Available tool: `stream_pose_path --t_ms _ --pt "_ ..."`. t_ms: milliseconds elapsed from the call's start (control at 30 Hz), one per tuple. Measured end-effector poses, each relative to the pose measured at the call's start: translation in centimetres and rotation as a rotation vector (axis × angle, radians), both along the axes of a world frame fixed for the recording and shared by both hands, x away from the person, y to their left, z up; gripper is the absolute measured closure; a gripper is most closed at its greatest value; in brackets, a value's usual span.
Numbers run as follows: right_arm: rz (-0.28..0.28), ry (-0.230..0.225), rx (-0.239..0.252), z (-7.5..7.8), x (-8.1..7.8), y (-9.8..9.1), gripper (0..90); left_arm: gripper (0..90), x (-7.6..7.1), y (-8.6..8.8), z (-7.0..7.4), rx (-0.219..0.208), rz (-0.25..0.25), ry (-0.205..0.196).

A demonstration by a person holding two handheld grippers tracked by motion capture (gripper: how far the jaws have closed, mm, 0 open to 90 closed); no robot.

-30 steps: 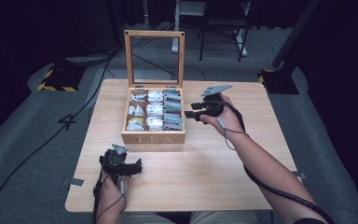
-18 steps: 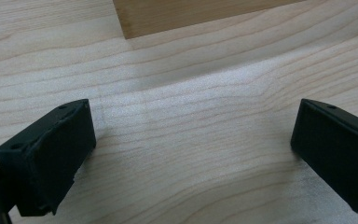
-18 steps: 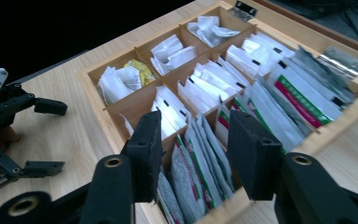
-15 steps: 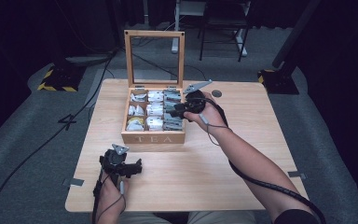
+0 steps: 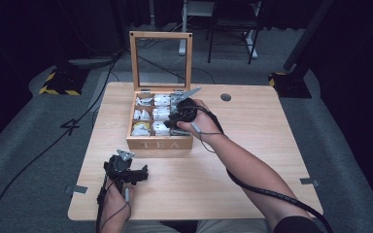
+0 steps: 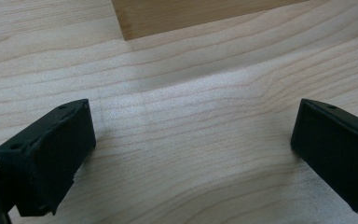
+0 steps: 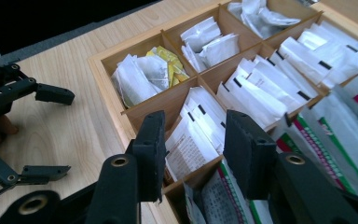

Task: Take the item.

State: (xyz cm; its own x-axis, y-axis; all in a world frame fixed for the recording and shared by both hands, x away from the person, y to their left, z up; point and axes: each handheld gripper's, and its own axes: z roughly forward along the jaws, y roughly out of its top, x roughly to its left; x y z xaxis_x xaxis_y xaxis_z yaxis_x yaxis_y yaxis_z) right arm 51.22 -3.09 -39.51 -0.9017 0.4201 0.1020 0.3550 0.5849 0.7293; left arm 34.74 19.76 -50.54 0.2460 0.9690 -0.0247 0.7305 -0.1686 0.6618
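Observation:
An open wooden tea box point(image 5: 160, 143) marked TEA stands mid-table, its glass lid point(image 5: 161, 34) upright, its compartments full of tea bags. My right gripper point(image 5: 173, 124) reaches in from the right over the box's front row. Its jaws point(image 7: 193, 135) have just been closing and stand about half apart, straddling white paper tea bags point(image 7: 191, 144) in the front middle compartment; I cannot tell whether the pads touch them. My left gripper point(image 5: 141, 175) rests on the table point(image 5: 252, 160) in front of the box's left corner, jaws point(image 6: 193, 140) wide open over bare wood.
Green-and-red packets point(image 7: 335, 140) fill the compartment to the right of the jaws, a yellow bag point(image 7: 168, 60) lies in the one beyond. The left gripper point(image 7: 51, 133) lies left of the box. A cable hole point(image 5: 226, 97) sits at the table's back right. Chair legs point(image 5: 233, 29) stand beyond.
My right gripper has moved left from beside the box to over its front compartments and lowered slightly, jaws narrowing. The left gripper has stayed put.

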Motion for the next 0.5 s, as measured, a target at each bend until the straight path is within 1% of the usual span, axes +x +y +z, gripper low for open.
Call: stream_pose_path --t_ms 67,100,167,200,367,467,500 --pt "-0.012 0.004 -0.013 -0.6 0.0 0.7 59.6 0.2 0.0 0.0 0.0 -0.003 0.0 0.002" --pt "-0.012 0.004 -0.013 -0.6 0.0 0.7 59.6 0.2 0.0 0.0 0.0 -0.001 0.0 0.002" --pt "-0.017 0.021 -0.01 -0.9 0.0 0.9 61.4 0.3 0.1 0.0 0.0 -0.003 0.002 0.0" --pt "-0.009 0.041 -0.017 -1.2 0.0 1.2 63.0 0.3 0.1 0.0 0.0 -0.002 0.001 0.001" --pt "0.012 0.056 -0.041 -1.7 -0.2 2.0 64.5 0.3 0.1 0.0 0.0 -0.003 0.003 -0.001" --pt "0.016 0.074 -0.059 -2.2 -0.2 2.5 67.0 0.4 0.1 0.0 0.0 -0.002 0.003 0.0" --pt "0.016 0.074 -0.059 -2.2 -0.2 2.5 67.0 0.4 0.1 0.0 0.0 -0.003 0.002 0.001"
